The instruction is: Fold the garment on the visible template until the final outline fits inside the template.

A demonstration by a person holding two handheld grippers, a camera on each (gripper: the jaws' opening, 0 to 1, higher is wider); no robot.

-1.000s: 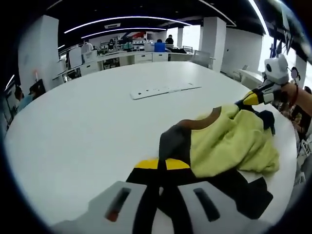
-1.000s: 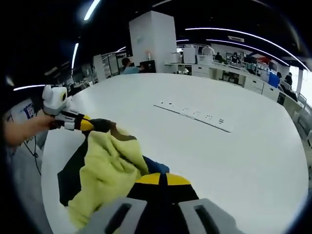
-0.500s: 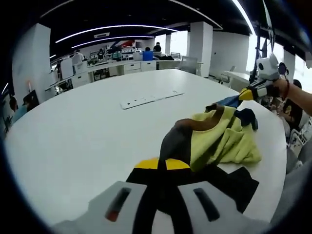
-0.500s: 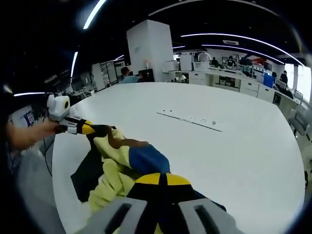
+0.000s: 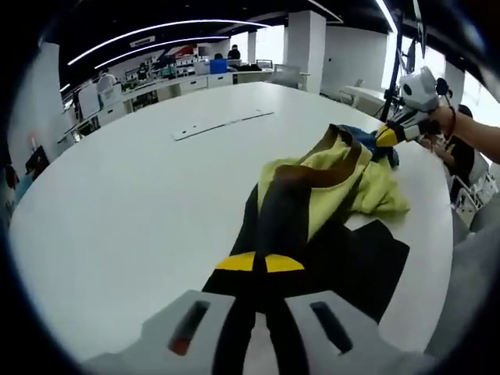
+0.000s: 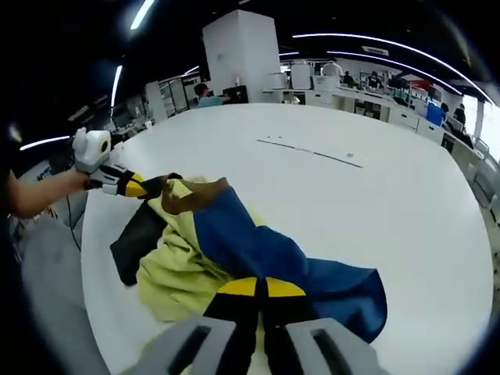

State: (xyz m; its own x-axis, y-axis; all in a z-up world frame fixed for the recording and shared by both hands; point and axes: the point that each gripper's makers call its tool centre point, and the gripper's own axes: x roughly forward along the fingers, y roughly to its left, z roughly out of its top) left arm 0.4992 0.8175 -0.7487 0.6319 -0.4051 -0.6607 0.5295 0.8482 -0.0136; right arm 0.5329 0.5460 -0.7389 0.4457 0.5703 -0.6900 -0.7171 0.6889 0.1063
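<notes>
Left gripper view: my left gripper [image 5: 259,264] is pinched on the garment [image 5: 328,195], bunched on the white table [image 5: 117,203]. Right gripper view: right gripper [image 6: 259,287] is clamped on its blue panel [image 6: 258,242]. Suggest pulling both corners apart evenly, keeping tension until it's flat.

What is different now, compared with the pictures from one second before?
The garment has been pulled apart between the two grippers: from a bunched yellow heap it now spreads wider, with its blue panel exposed. The left gripper and right gripper stay shut on the garment. The white strip on the table stayed put.
</notes>
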